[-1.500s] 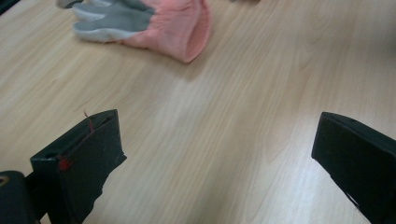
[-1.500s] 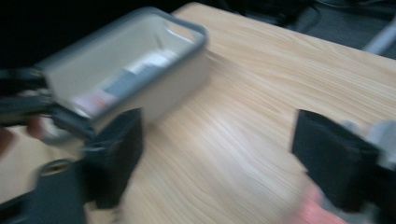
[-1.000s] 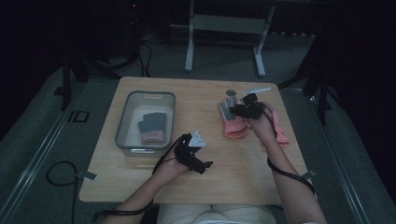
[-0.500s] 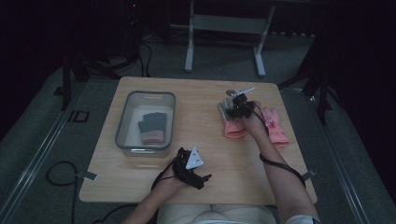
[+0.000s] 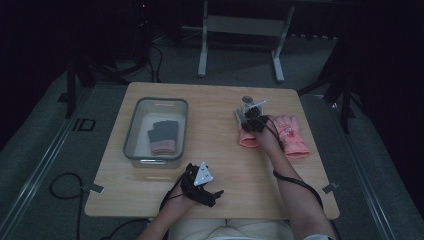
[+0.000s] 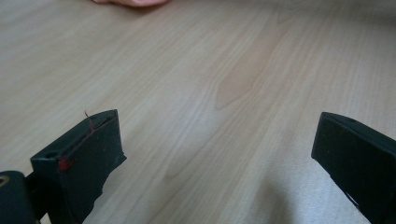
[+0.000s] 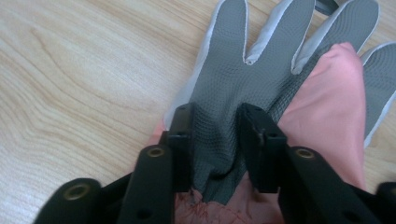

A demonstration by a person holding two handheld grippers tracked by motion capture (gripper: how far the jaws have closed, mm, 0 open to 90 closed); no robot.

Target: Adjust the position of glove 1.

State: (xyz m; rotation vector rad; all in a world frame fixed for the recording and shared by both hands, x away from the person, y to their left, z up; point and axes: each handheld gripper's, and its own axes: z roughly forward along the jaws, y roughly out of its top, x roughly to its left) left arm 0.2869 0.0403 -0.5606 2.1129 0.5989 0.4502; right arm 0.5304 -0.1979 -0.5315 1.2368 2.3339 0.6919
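- The right gripper is at the far right part of the light wooden table, down on a pink glove with a grey bumpy palm.
- In the right gripper view, its two black jaws stand close together and pinch a fold of the grey palm cloth between them. The jaws have just been closing on that fold.
- The glove's grey fingers spread away from the jaws, and a pink part lies over the right side of the palm.
- A second pink glove lies flat just to the right of the first one, beside the person's right hand.
- The left gripper is low over the near edge of the table, well apart from the gloves.
- In the left gripper view, its jaws stand wide, with bare wood between them. They hold nothing.
- A clear plastic tub sits on the left part of the table.
- A dark grey glove with a pinkish cuff lies inside the tub.
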